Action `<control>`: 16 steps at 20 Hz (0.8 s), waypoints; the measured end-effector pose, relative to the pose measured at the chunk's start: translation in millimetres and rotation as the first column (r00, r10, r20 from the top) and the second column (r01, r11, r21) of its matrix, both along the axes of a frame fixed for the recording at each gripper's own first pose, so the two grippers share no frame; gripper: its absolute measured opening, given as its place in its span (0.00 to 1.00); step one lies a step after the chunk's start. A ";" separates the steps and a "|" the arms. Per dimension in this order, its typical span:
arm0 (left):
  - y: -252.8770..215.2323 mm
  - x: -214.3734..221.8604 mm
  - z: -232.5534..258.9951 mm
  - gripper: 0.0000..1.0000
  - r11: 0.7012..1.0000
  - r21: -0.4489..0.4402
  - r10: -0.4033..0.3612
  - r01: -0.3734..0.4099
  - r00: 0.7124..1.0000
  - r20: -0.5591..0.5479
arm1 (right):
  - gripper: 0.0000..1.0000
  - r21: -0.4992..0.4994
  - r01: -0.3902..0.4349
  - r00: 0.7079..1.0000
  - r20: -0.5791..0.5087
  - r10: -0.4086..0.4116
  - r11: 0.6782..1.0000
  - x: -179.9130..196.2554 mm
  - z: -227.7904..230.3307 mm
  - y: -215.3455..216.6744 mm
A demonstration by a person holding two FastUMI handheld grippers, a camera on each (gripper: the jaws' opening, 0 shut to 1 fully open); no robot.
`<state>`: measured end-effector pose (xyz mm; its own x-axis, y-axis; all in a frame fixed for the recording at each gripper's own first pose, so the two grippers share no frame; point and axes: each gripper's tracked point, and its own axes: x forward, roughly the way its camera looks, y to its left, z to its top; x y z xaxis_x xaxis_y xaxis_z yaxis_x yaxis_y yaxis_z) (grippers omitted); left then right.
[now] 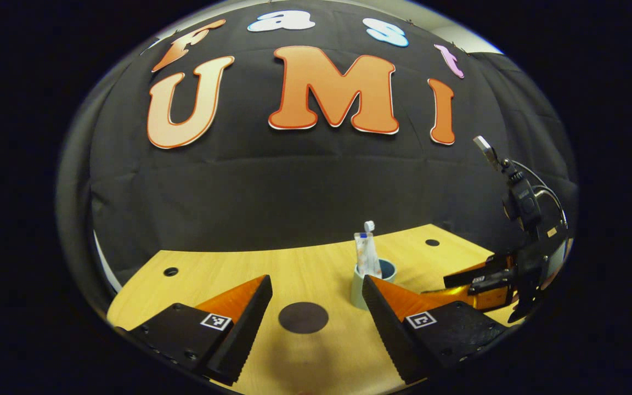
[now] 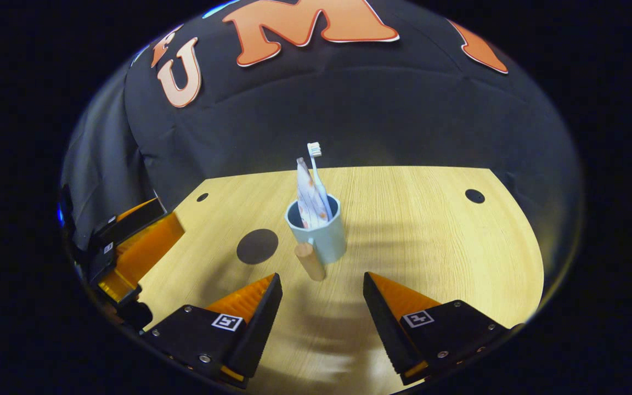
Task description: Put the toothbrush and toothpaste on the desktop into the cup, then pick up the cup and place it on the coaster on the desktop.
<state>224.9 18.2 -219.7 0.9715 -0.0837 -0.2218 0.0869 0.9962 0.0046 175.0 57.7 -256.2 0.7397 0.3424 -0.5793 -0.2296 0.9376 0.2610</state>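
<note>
Right now I have the pale blue-green mug with the wooden handle (image 2: 321, 233) standing upright on the light wooden worktop (image 2: 431, 230), with the white toothbrush (image 2: 316, 164) and the white printed toothpaste tube (image 2: 306, 192) upright inside it. Beside it, apart from it, lies the dark round coaster (image 2: 257, 246). My right gripper (image 2: 321, 299) hovers near the handle, jaws spread wide and empty. My left gripper (image 1: 316, 307) hangs above the coaster, jaws wide apart too.

Pale blue-green cup (image 2: 324, 233), white toothbrush (image 2: 316, 164), white toothpaste (image 2: 308, 197) with perhaps reddish print, dark round coaster (image 2: 257, 246), light woodgrain desktop (image 2: 431, 230)
</note>
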 end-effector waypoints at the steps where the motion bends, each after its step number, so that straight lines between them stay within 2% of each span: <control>1: 7.4 -9.5 2.5 0.99 1.000 0.007 0.012 -0.012 1.000 -0.019 | 0.90 -0.002 0.000 1.000 -0.001 0.000 1.000 2.1 1.8 3.1; 5: 26.8 -39.5 8.9 0.99 0.999 -0.009 0.047 -0.048 0.995 -0.092 | 0.89 -0.048 0.024 0.999 -0.033 -0.026 0.999 20.1 -1.9 5.8; 10: 43.3 -73.5 8.5 0.99 0.997 0.045 0.076 -0.069 0.981 -0.181 | 0.86 -0.124 0.057 0.992 -0.108 -0.070 0.991 47.4 -19.9 11.3; 14: 54.2 -89.4 -2.9 0.99 0.995 0.021 0.101 -0.099 0.965 -0.244 | 0.76 -0.179 0.053 0.975 -0.203 -0.090 0.982 55.2 -41.6 21.7; 16: 57.6 -95.7 -7.2 0.99 0.994 0.008 0.110 -0.112 0.956 -0.274 | 0.63 -0.186 0.057 0.965 -0.240 -0.101 0.981 56.5 -48.3 26.5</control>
